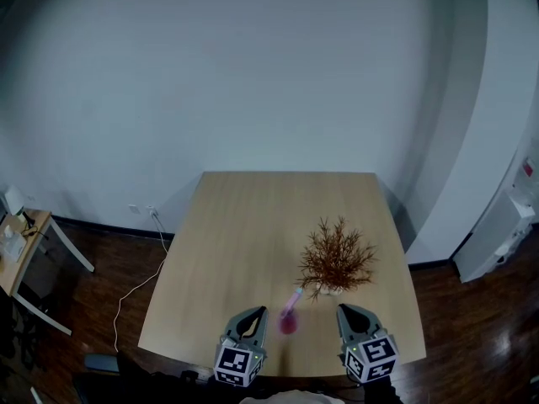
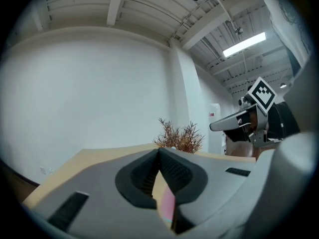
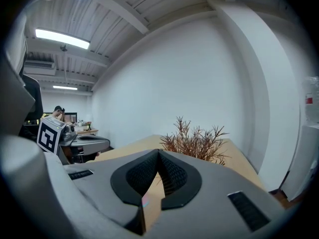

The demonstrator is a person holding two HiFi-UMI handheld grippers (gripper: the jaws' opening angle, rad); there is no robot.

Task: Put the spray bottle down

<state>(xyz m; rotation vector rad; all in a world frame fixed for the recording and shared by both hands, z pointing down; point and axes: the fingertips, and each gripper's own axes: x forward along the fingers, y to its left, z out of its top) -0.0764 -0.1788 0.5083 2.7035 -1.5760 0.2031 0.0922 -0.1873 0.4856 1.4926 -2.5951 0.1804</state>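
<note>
In the head view, the pink spray bottle [image 1: 289, 318] sits on the wooden table [image 1: 244, 225] between the 2 grippers, touching neither, near a dried plant [image 1: 335, 259]. In the left gripper view, the left gripper [image 2: 159, 151] has its jaws closed tip to tip on nothing. In the right gripper view, the right gripper [image 3: 158, 152] is likewise closed and empty.

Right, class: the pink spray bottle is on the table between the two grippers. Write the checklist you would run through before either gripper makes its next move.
1. Spray bottle rests on the wooden table, free of both grippers: ok.
2. Left gripper jaws shut, nothing between them: ok.
3. Right gripper jaws shut, nothing between them: ok.
4. Bottle stands upright rather than lying over: cannot tell.
5. Bottle's top clear of the dried plant twigs: cannot tell.
6. Bottle away from the table's near edge: not ok, it sits close to it.
</note>
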